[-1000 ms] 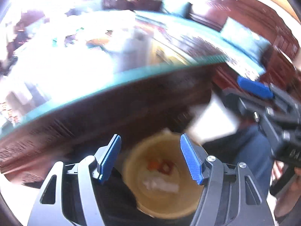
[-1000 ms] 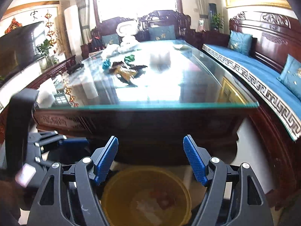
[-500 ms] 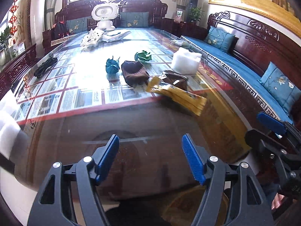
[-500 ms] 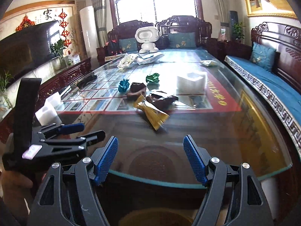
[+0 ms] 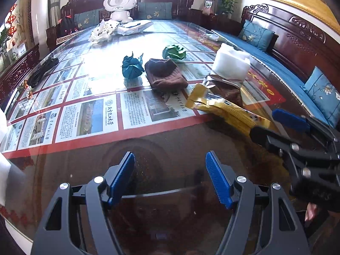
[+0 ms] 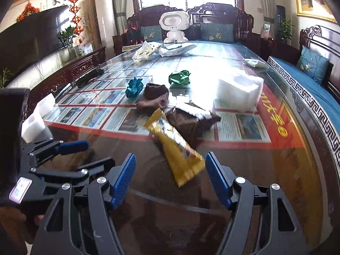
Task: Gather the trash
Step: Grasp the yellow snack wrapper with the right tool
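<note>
Over the glass-topped table [image 6: 276,170] I am holding both tools spread and empty — my right gripper [image 6: 170,176] has just been narrowing a little, the yellow snack wrapper [image 6: 176,146] lying just ahead of its fingertips; my left gripper [image 5: 170,176] is hovering beside it — crumpled teal paper [image 5: 132,67] is sitting farther back.

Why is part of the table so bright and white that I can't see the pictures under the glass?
In the left wrist view, window light bounces off the glass table, washing out the sheets near the teal paper ball. In the right wrist view, the same glare sits beside the white foam block, and the yellow wrapper looks a little smeared. Both views bend straight edges into curves.
</note>
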`<state>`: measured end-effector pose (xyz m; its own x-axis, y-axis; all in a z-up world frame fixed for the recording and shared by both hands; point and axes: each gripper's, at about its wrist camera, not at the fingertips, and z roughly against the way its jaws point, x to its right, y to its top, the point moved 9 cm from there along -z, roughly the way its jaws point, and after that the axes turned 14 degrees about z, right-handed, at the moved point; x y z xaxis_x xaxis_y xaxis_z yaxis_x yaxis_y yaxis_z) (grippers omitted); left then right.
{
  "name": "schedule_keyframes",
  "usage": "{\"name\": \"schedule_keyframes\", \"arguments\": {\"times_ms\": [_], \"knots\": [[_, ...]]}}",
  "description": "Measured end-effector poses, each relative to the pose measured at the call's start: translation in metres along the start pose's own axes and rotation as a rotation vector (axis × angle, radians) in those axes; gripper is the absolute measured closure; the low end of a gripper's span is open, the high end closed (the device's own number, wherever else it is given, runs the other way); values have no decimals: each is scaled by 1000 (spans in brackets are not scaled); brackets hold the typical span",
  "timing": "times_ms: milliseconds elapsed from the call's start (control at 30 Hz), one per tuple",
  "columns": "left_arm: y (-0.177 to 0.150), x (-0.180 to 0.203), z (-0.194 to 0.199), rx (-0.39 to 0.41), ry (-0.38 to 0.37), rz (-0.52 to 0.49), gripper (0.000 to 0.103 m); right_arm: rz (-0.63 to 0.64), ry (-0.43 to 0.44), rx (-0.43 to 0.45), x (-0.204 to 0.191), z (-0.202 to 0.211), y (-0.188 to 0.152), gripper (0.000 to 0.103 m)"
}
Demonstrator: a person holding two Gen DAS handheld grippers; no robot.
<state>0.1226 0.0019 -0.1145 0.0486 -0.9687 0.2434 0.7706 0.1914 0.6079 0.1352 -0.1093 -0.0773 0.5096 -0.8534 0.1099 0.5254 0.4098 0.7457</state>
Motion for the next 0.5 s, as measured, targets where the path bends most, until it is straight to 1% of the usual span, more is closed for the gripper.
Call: {"name": "schedule_keyframes", "arguments": {"times_ms": [100, 167, 367, 500], "knots": [[6, -1, -4, -1, -1, 2, 33, 4, -2, -32, 7, -16, 4, 36], [10, -1, -7, -1, -3, 5, 33, -6, 28, -48, 8, -26, 8, 36], [18, -5, -13, 7, 0, 10, 33, 6, 70, -77, 1, -42, 13, 37], [19, -7, -13, 10, -4, 10, 31, -5, 81, -96, 1, -51, 14, 40]]}}
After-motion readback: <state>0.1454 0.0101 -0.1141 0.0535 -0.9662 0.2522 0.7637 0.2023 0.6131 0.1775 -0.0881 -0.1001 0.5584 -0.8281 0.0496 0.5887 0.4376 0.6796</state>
